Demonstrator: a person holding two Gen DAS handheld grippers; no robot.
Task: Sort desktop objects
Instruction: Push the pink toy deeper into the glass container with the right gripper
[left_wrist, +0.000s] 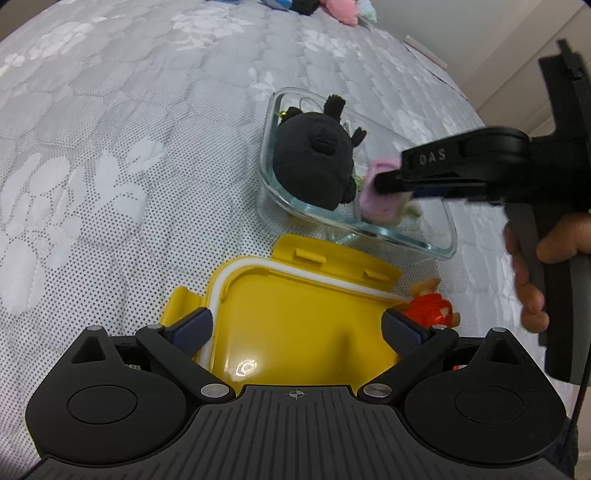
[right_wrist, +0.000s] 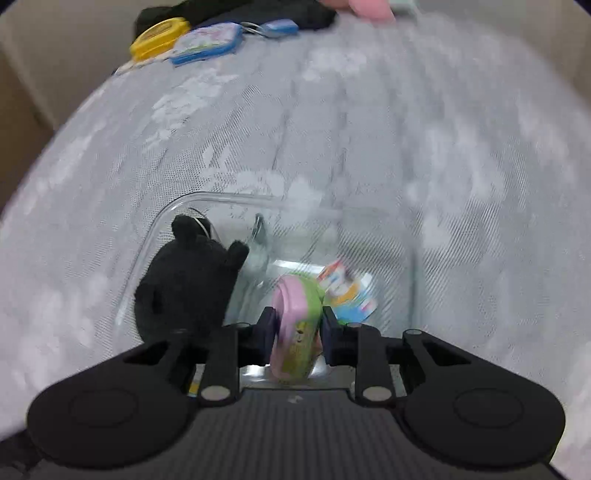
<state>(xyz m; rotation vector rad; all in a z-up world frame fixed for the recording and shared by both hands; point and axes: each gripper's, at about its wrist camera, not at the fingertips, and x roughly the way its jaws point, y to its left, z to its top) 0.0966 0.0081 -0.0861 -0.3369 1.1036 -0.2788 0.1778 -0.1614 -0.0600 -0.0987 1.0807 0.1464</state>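
My right gripper (right_wrist: 297, 332) pinches the pink-and-green oval case (right_wrist: 295, 325) on edge between its fingers, long axis pointing ahead, over the clear glass container (right_wrist: 166, 218); left gripper (left_wrist: 297, 325) spread, idle.

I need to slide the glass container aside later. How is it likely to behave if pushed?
The glass container looks rigid and probably heavy for its size. Its smooth walls may be slippery to grip. On the soft quilted mattress it would likely drag rather than glide, carrying the black plush toy along.
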